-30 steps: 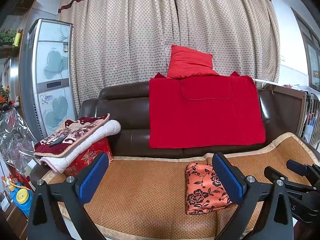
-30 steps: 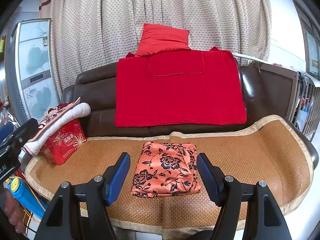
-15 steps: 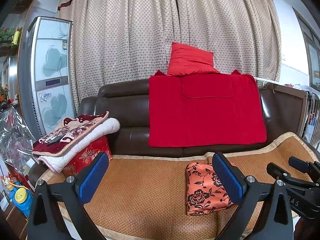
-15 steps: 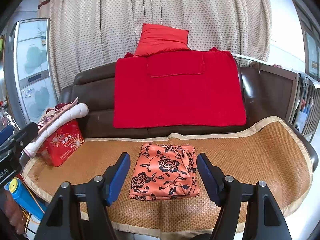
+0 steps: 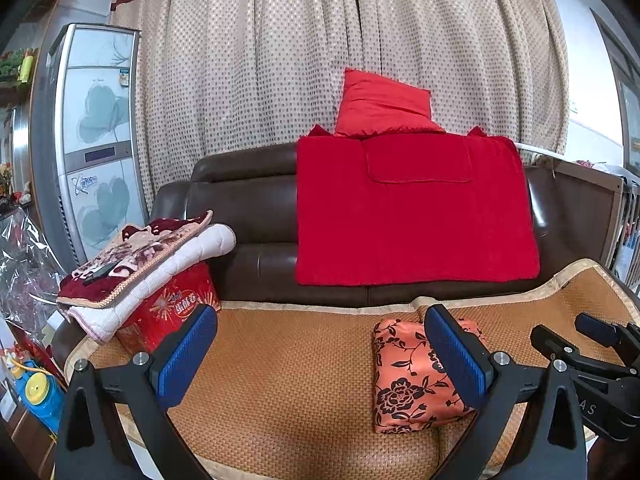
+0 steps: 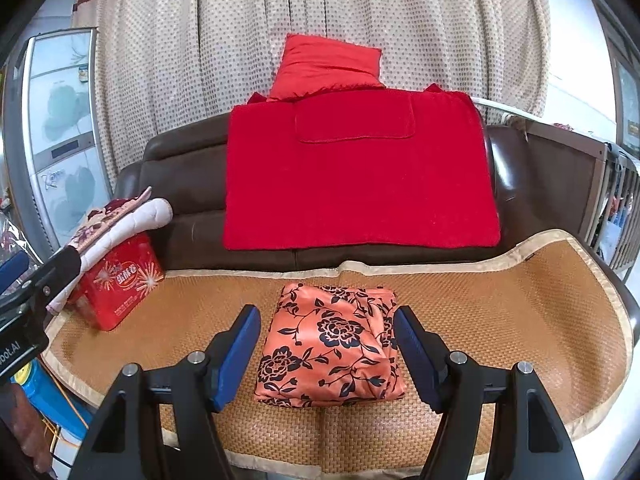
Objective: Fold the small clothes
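Both your tongs are wide and hold nothing. The folded cloth [image 6: 330, 344] lies on the woven mat [image 6: 520, 312], straight ahead of the right tongs [image 6: 327, 354] and between the lines of their two blue pads, but not touched by them. For the left tongs [image 5: 320, 354] the same cloth is ahead and to the right, partly hidden behind the right pad.

I think the fold can open if you pinch only the top layer; the cloth looks smooth and slippery, so one layer may slide off the others. If you push the tips down too flat, they may catch the mat and drag it with the cloth. The two tongs are near each other, so they may collide over the bundle. The red box [image 6: 118, 286] stands far to the left, out of danger.
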Available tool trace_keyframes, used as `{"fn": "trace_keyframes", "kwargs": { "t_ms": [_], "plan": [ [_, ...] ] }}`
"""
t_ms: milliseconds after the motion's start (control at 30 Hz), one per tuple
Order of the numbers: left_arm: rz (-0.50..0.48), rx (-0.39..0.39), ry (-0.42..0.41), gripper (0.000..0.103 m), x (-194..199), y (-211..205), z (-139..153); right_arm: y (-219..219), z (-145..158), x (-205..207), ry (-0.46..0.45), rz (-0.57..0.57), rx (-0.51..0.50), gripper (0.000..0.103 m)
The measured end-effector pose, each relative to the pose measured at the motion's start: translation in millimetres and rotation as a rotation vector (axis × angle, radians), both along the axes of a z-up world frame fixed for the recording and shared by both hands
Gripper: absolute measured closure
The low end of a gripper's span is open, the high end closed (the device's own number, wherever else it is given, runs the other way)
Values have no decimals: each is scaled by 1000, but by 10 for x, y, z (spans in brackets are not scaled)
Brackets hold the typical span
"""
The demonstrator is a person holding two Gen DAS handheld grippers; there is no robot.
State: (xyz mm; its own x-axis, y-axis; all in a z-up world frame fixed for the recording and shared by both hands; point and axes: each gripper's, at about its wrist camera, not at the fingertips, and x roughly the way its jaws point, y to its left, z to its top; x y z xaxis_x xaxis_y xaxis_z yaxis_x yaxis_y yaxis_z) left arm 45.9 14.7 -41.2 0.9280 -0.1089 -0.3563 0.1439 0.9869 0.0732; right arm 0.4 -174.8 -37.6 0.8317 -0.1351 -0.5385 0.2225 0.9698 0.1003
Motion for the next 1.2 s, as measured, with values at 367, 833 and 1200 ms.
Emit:
{"fn": "trace_keyframes", "kwargs": {
  "t_ms": [367, 833, 1200],
  "plan": [
    [-17, -7, -16, 0, -103, -4, 43, 3, 25, -74, -3, -20, -2, 30],
    [-22, -22, -35, 0, -149, 35, 113, 10, 121, -183, -23, -26, -16, 30],
    [-12, -20, 16, 0, 314, -55, -91, -161, -92, 215, 36, -42, -8, 30]
  ]
}}
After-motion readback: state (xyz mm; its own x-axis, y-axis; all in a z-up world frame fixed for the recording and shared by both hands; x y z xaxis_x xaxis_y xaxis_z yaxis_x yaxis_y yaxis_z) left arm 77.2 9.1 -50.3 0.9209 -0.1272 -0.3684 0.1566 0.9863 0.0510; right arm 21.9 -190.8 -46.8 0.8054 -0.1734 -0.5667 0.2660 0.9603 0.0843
